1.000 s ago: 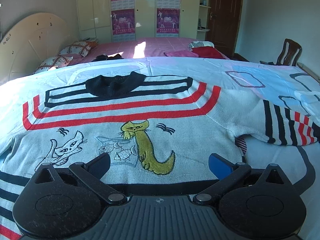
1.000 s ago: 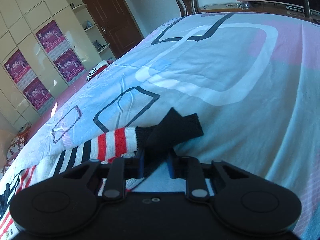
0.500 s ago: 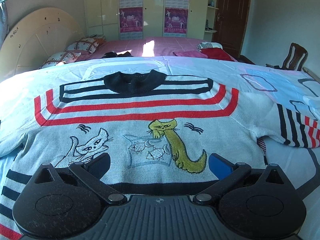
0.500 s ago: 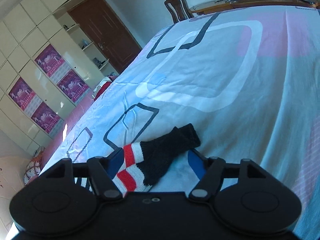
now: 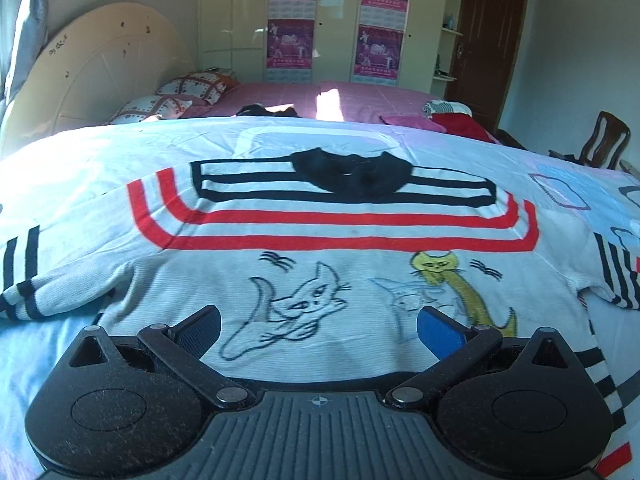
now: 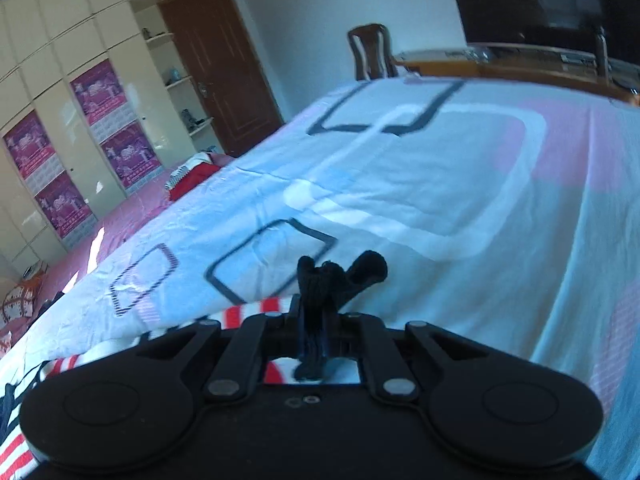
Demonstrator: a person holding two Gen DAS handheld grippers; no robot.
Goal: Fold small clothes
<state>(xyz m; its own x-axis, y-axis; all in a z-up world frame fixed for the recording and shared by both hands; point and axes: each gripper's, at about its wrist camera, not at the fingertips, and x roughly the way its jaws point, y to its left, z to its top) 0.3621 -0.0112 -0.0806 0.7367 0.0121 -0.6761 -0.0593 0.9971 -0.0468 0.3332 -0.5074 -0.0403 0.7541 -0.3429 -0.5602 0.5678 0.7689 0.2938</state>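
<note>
The right tongs pinch the sweater's black cuff, seemingly lifted off the bed. The left tongs gape above the sweater, spread flat ahead.

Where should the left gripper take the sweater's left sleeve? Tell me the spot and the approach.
Grip the striped cuff end of the white knitted cat sweater, at the picture's far left edge. The sleeve lies flat and spread outward on the pale blue bedsheet, so bring the open left gripper in low from the outer side.
</note>
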